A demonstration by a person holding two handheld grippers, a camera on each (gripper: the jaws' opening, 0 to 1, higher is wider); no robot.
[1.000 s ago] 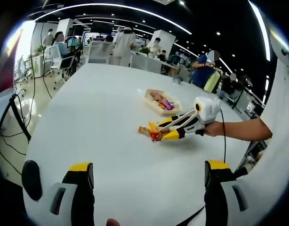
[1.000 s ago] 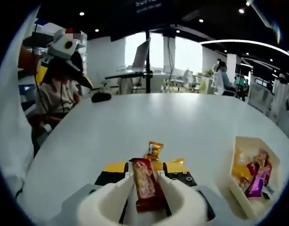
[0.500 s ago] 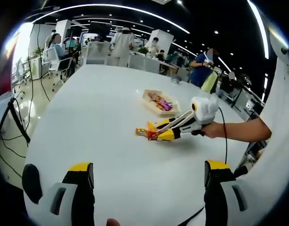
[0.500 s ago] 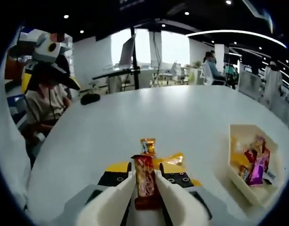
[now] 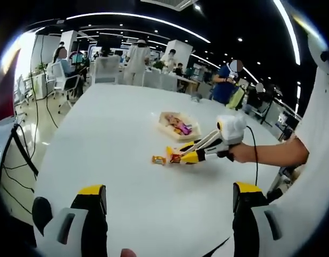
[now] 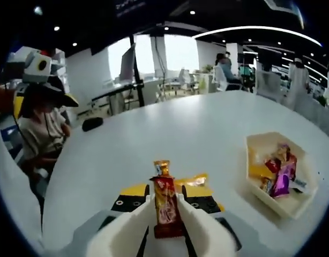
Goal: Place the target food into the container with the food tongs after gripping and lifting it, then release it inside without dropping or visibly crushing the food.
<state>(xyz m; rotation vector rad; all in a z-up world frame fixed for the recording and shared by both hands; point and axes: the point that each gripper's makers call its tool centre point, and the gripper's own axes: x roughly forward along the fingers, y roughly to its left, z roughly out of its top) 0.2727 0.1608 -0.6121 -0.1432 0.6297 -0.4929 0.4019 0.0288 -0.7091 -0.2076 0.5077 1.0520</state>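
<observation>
Table (image 5: pixel 100 139): large white top, carries everything; office and people far behind.
Container (image 6: pixel 277 174): white open tray, right of the right gripper and slightly farther out; already holds several wrapped snacks. In the left gripper view it (image 5: pixel 175 124) sits just beyond the right gripper's tip.
Right gripper (image 6: pixel 165 206): clenched on the red snack bar (image 6: pixel 164 206) through white tongs (image 6: pixel 194 230); bar's long axis runs straight out along the jaws, lifted off the table.
Left gripper (image 5: pixel 170 214): jaws spread wide, grasping nothing, near side of table, well apart from the food.
Orange snack (image 6: pixel 162 167): small wrapper lying on the table just past the bar's tip.
Key relation: tray lies right and forward of the held bar; right hand is the nearer. Judged next: carry right over the rim, lower, then ease off.
</observation>
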